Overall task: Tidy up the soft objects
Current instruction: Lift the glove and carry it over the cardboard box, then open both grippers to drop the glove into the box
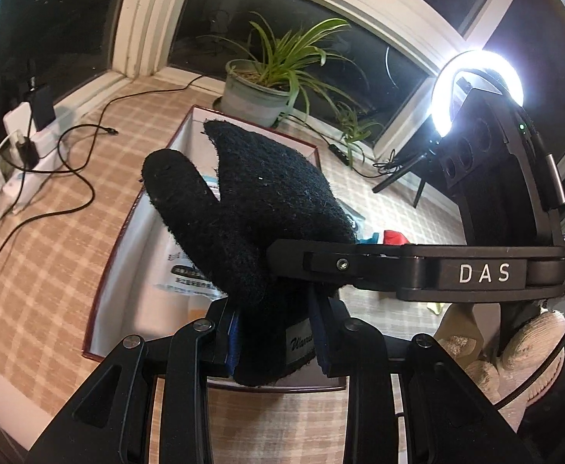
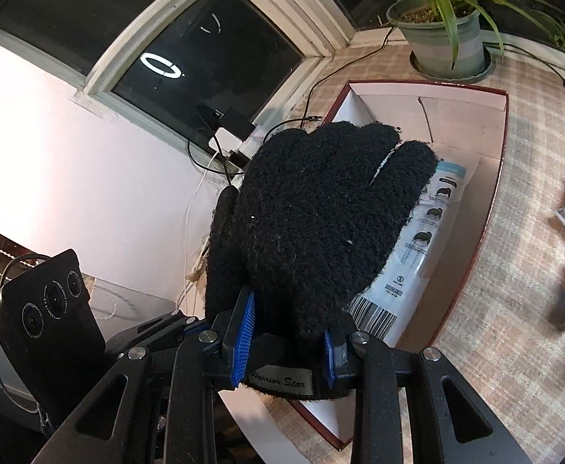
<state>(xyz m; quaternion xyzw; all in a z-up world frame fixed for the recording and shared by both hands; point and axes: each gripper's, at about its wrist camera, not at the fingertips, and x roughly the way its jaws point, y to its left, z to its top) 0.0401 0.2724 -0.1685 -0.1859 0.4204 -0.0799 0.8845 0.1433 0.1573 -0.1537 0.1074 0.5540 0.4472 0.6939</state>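
Black knit glove [image 1: 267, 208] clamped at cuff by left gripper [image 1: 278, 332]; right gripper [image 2: 288, 338] likewise, seemingly same glove, above box [image 2: 491, 193].

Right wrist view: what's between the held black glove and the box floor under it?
A white printed packet lies flat on the floor of the open box, directly below the black glove clamped in the right gripper. Shows in the right wrist view.

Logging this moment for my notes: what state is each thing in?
Left gripper: jaws shut on a black knit glove.
Right gripper: jaws shut on another black knit glove.
Red-edged cardboard box: open, printed packet inside.
Ring light: on.
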